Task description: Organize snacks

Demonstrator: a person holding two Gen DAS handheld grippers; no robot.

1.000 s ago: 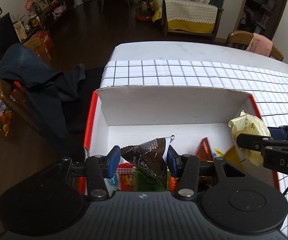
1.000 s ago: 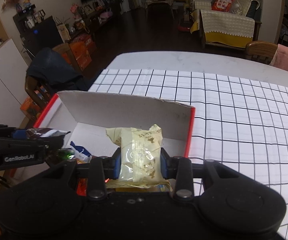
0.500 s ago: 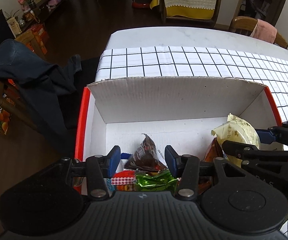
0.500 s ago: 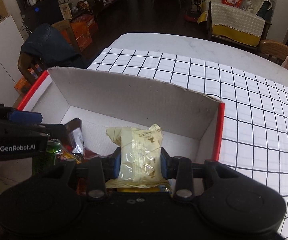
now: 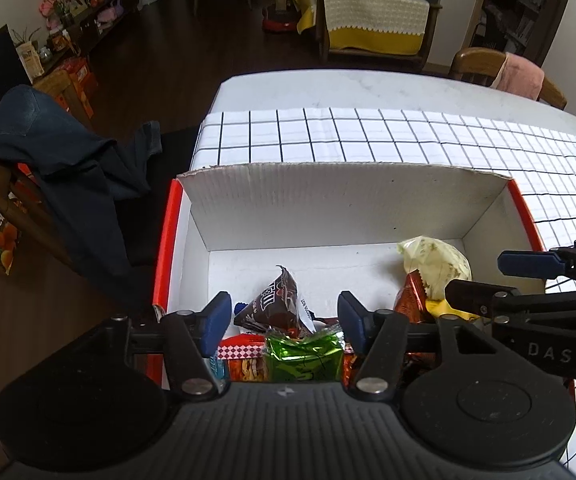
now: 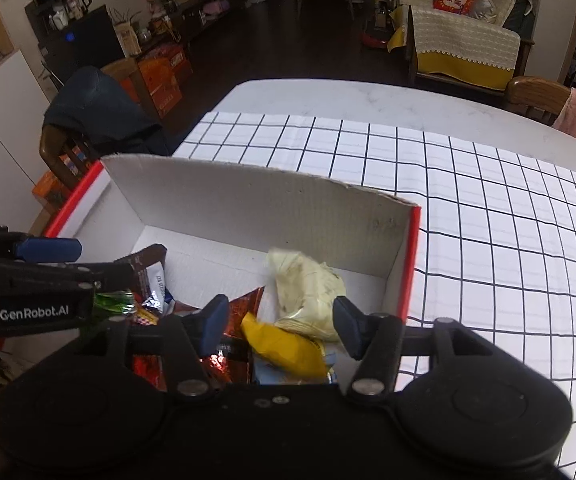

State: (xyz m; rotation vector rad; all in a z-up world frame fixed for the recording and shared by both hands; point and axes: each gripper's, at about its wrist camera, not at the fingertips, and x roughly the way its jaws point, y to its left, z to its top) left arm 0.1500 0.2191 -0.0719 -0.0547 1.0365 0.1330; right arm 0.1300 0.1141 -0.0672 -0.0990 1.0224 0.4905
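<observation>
A white cardboard box with red outer sides point(image 5: 348, 204) point(image 6: 248, 204) stands on the checked tablecloth. Several snack packs lie in its near part. My left gripper point(image 5: 284, 322) is open above a brown chocolate pack point(image 5: 278, 304) and a green pack point(image 5: 304, 354). My right gripper point(image 6: 280, 324) is open; the pale yellow snack bag point(image 6: 308, 292) lies loose in the box between and beyond its fingers, on a yellow pack point(image 6: 284, 346) and a red foil pack point(image 6: 244, 308). The pale bag also shows in the left wrist view point(image 5: 436, 264).
The white table with checked cloth point(image 6: 488, 216) stretches right of the box. A wooden chair draped with a dark jacket point(image 5: 60, 168) stands at the table's left end. Another chair with a pink cloth point(image 5: 520, 76) is at the far side.
Both grippers have opened. The brown pack dropped from the left gripper into the box, then the pale yellow bag dropped from the right one.
</observation>
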